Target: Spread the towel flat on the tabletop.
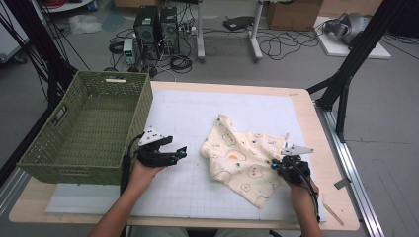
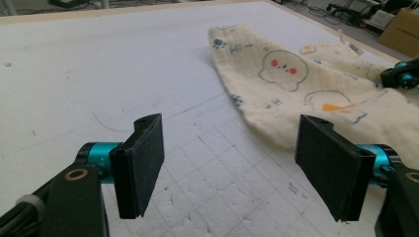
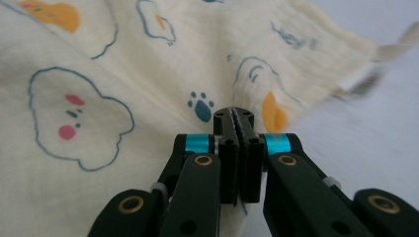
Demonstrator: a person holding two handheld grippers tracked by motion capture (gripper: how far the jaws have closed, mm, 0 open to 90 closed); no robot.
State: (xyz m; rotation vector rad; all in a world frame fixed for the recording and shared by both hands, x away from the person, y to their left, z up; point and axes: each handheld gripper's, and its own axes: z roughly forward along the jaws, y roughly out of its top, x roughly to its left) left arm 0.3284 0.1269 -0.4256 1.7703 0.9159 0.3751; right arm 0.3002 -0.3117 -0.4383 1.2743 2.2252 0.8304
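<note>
A: From the high view, where's the cloth [image 1: 243,158]?

B: Crumpled on the white mat [image 1: 197,197], right of centre. The right gripper [image 1: 274,165] sits at its right edge; the left gripper [image 1: 181,152] waits just left of it over bare mat. The green basket [image 1: 129,118] at the table's left holds nothing I can see.

A: Left gripper view?

B: Jaws spread wide with nothing between them, and the cloth [image 2: 296,84] lying ahead to the right.

A: Right gripper view?

B: Jaws pressed together on the cloth [image 3: 148,74], pinching a fold.
</note>
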